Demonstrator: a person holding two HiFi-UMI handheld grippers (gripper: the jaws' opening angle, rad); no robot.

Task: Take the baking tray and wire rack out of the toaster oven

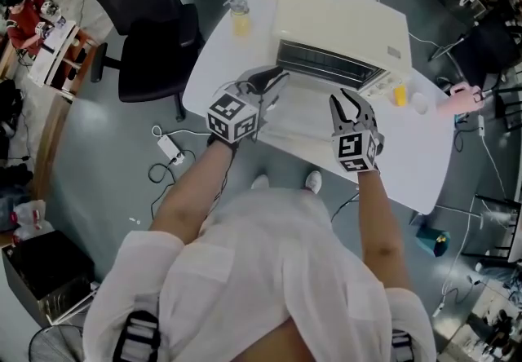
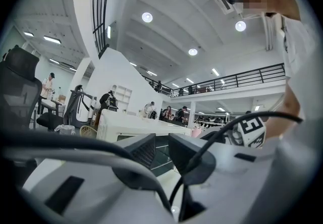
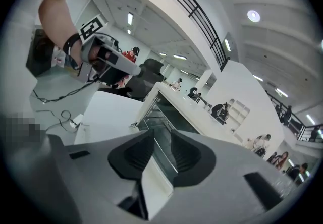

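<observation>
Metal wire rack (image 1: 326,64) in the toaster oven (image 1: 342,22) should be light, stiff, slippery — pinch its near edge; left tool (image 1: 276,79) and right tool (image 1: 349,101) released, empty.

Both arms reach forward; the left gripper (image 1: 273,81) and right gripper (image 1: 344,99) have jaws apart, gripping nothing.

You're wearing a white short-sleeved shirt (image 1: 269,271) and white shoes (image 1: 313,181), black straps (image 1: 137,337) sitting at both shoulders. Your left gripper (image 1: 276,79) and right gripper (image 1: 349,98) are showing grey bodies, black ribbed fingers (image 3: 133,155), one black-and-white marker cube (image 1: 233,114) each. A black cable (image 2: 217,134) is looping over the left one.
</observation>
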